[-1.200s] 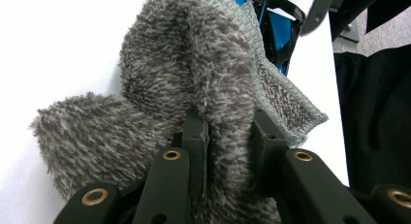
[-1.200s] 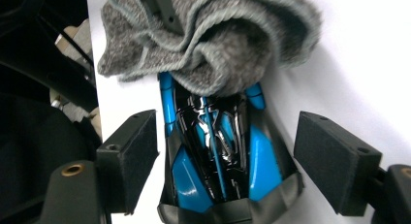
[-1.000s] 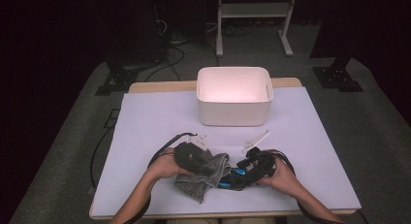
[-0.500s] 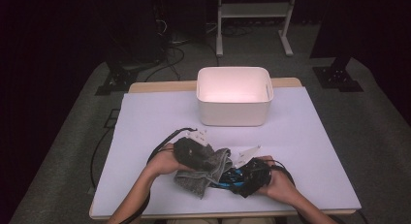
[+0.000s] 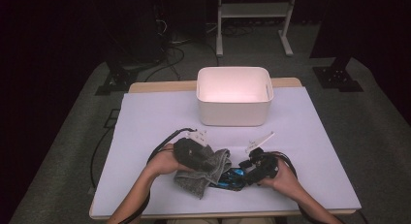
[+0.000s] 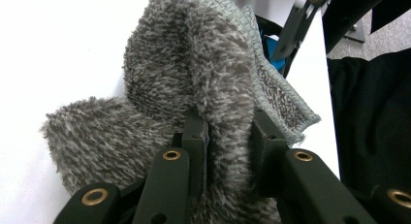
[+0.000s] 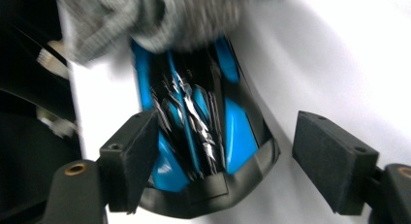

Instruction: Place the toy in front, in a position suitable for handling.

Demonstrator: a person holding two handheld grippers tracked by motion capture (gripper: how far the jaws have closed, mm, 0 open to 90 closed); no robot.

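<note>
Now: one grey towel [image 5: 203,168], one blue-black shoe [image 5: 230,179], one bin [image 5: 234,95].

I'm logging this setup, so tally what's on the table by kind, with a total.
White bin: 1
Grey fluffy cloth: 1
Blue and black toy car: 1
Hand-held grippers: 2, left gripper and right gripper
Total: 5

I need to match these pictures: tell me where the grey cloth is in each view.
High view: cloth lies low centre, under the left gripper.
Left gripper view: cloth fills the middle, pinched between the jaws.
Right gripper view: cloth lies blurred along the top edge.
Shared landmark: the blue and black thing beside the cloth.
</note>
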